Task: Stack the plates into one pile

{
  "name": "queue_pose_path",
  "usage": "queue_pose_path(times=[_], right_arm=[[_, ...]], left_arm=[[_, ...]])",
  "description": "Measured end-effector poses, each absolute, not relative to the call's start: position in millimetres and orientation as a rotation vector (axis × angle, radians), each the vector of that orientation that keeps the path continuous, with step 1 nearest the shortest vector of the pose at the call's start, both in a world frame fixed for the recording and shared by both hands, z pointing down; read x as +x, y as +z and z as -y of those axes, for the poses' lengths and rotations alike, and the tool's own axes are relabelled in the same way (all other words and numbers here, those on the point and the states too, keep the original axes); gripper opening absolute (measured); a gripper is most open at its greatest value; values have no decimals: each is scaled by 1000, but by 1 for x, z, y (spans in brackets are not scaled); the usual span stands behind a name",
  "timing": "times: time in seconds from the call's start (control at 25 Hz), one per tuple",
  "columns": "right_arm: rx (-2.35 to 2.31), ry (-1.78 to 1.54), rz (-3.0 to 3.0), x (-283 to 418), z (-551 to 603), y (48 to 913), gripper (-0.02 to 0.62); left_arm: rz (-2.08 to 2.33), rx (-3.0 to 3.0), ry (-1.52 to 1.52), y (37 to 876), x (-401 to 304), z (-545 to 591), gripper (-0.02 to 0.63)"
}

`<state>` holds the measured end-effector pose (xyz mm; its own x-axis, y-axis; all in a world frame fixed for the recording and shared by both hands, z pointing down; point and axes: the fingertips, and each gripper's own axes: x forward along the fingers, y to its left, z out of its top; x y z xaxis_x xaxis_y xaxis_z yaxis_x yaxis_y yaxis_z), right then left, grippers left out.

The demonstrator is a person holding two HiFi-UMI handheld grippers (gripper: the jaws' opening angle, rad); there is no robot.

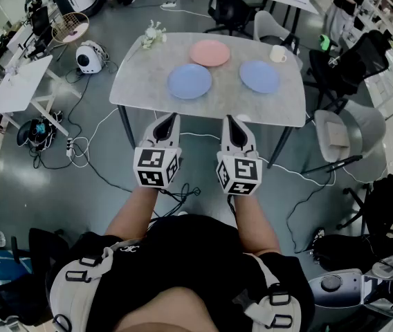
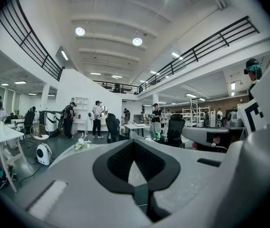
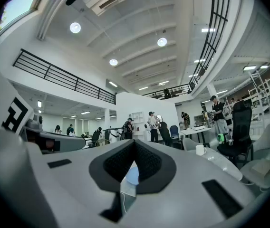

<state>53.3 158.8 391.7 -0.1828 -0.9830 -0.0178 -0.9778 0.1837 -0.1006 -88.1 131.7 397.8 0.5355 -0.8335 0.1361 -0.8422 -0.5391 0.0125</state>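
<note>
Three plates lie apart on the table (image 1: 134, 81): a pink plate (image 1: 209, 52) at the back, a left blue plate (image 1: 189, 81) and a right blue plate (image 1: 259, 76) nearer. Both grippers hang short of the near edge. The left gripper (image 1: 168, 119), nearest the left blue plate, looks clenched on nothing. The right gripper (image 1: 232, 120) is likewise closed and empty.

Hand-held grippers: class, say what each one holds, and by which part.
Nothing is held: the left hand-held gripper and right hand-held gripper are shut and empty, short of the table.
</note>
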Motion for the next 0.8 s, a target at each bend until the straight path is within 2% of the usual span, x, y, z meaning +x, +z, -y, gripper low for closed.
queue_pose_path(times=[0.8], right_arm=[[-1938,-123,-2362,-6,-154,404,6]], left_arm=[[1479,2663,164,413,-150,-126,5]])
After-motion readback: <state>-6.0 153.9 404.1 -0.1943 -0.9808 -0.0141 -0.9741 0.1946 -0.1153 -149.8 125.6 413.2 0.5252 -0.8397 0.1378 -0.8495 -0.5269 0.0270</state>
